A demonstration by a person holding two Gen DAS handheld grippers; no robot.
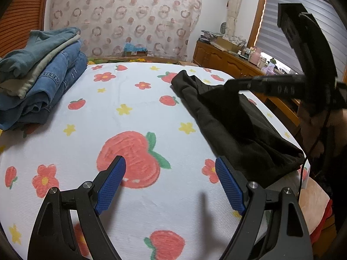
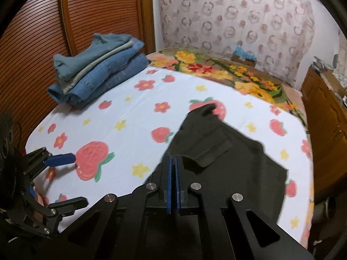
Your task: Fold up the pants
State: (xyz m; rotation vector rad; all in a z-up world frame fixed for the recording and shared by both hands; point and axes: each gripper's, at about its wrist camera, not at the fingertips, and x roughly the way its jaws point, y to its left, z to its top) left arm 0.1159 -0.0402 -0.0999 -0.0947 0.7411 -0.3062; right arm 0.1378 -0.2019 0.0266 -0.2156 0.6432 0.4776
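Right tongs (image 2: pixel 173 162) pinched fully together at lower centre of the frame, seemingly on an edge of the crumpled black fabric pants (image 2: pixel 227 162), though cloth between the pads cannot be seen. Left tongs (image 1: pixel 171 182) spread wide and empty above the white strawberry-and-flower bedsheet (image 1: pixel 130 91). Pants heaped at right of the bed; folded denim stack (image 1: pixel 43 82) at upper left. Probably the pick-up and spreading step. Next: grasping a second edge with the left, then pulling flat.
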